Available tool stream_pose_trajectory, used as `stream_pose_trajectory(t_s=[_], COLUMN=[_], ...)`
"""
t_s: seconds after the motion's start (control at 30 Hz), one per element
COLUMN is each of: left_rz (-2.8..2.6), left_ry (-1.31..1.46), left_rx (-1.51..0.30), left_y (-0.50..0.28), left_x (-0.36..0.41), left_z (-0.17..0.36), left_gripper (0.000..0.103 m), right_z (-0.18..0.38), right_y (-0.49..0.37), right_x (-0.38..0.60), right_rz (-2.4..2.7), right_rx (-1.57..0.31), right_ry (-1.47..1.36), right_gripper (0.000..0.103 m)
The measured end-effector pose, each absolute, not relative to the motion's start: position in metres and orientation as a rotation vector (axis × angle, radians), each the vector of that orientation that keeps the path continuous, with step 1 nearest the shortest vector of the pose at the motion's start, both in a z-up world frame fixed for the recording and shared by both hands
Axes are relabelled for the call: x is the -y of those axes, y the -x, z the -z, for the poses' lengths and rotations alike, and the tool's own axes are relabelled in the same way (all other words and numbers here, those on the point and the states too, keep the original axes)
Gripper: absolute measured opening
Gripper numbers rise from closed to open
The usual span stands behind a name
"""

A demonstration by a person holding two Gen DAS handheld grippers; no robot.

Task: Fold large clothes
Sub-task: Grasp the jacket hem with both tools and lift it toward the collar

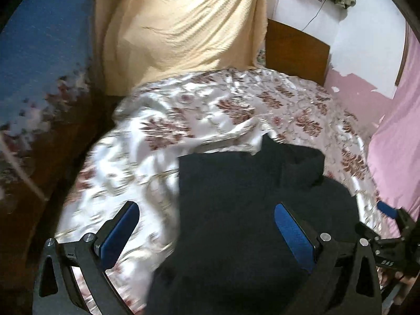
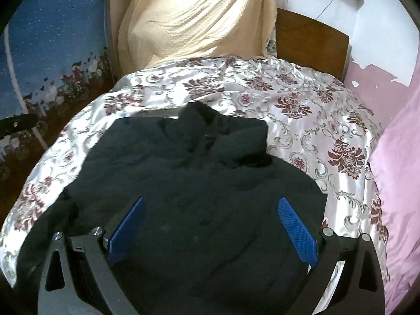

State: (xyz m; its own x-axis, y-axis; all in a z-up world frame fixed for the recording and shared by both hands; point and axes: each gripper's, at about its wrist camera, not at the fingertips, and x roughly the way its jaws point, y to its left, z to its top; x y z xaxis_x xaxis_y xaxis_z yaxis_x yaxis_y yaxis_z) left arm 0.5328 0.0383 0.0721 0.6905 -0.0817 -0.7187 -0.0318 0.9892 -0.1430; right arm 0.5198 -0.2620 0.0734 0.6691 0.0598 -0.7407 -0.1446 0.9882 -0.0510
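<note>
Fingers [image 2: 296,225] of right gripper [image 2: 210,207] spread apart over dark garment [image 2: 183,173], left gripper [image 1: 207,215] likewise held wide, floral bedspread [image 2: 302,99] beneath.

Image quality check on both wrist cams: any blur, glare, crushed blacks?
Left wrist: motion blur smears the floral bedspread and the left edge, while the left gripper stays sharp. Right wrist: crisp throughout; satin sheen glares on the bedspread. Both: the dark garment is nearly featureless black, folds hard to read; strong fisheye bending and dark vignette corners.
</note>
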Motion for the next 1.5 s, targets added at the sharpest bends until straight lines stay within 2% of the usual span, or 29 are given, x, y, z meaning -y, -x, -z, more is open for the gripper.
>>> stream_pose_trajectory(t_s=[0.2,0.37,0.6,0.7,0.73,0.77,0.8,0.83,0.87,0.9,0.93,0.97,1.0,1.03,1.07,1.13,1.5], left_rz=[0.104,0.106,0.099,0.085,0.083,0.085,0.091,0.100,0.112,0.128,0.148,0.186,0.210,0.228,0.232,0.226,0.245], left_ry=[0.193,0.227,0.245,0.208,0.207,0.215,0.231,0.249,0.273,0.297,0.311,0.329,0.333,0.323,0.306,0.285,0.290], left_rx=[-0.819,-0.858,-0.903,-0.906,-0.905,-0.906,-0.909,-0.919,-0.934,-0.954,-0.968,-0.980,-0.980,-0.972,-0.964,-0.950,-0.862], left_y=[-0.610,-0.683,-0.741,-0.755,-0.760,-0.762,-0.764,-0.766,-0.768,-0.770,-0.771,-0.770,-0.769,-0.765,-0.761,-0.754,-0.631], left_x=[-0.008,0.018,0.051,0.065,0.068,0.068,0.068,0.068,0.068,0.067,0.068,0.068,0.068,0.068,0.070,0.070,0.020], left_z=[-0.041,-0.019,0.005,0.015,0.018,0.021,0.023,0.027,0.031,0.036,0.039,0.042,0.042,0.041,0.038,0.034,-0.022], left_gripper=[0.103,0.103,0.103,0.102,0.100,0.090,0.073,0.065,0.051,0.042,0.037,0.026,0.016,0.011,0.009,0.007,0.005], right_z=[-0.052,-0.027,0.014,0.022,0.024,0.027,0.031,0.034,0.036,0.038,0.038,0.038,0.036,0.034,0.031,0.022,-0.053], right_y=[-0.589,-0.651,-0.701,-0.712,-0.715,-0.720,-0.724,-0.725,-0.726,-0.726,-0.726,-0.725,-0.723,-0.720,-0.716,-0.706,-0.599], right_x=[0.304,0.345,0.356,0.351,0.351,0.350,0.348,0.346,0.346,0.345,0.346,0.345,0.345,0.347,0.347,0.348,0.342], right_rz=[-0.030,0.009,0.002,-0.015,-0.018,-0.019,-0.011,-0.008,-0.011,-0.013,-0.015,-0.015,-0.018,-0.026,-0.034,-0.051,-0.124], right_rx=[-0.788,-0.807,-0.848,-0.835,-0.837,-0.844,-0.855,-0.862,-0.862,-0.864,-0.868,-0.869,-0.866,-0.862,-0.858,-0.850,-0.744], right_ry=[-0.009,-0.212,-0.417,-0.484,-0.495,-0.503,-0.503,-0.503,-0.504,-0.501,-0.499,-0.495,-0.487,-0.485,-0.484,-0.469,-0.303], right_gripper=[0.099,0.099,0.098,0.093,0.083,0.071,0.068,0.063,0.053,0.047,0.036,0.028,0.025,0.020,0.016,0.014,0.006])
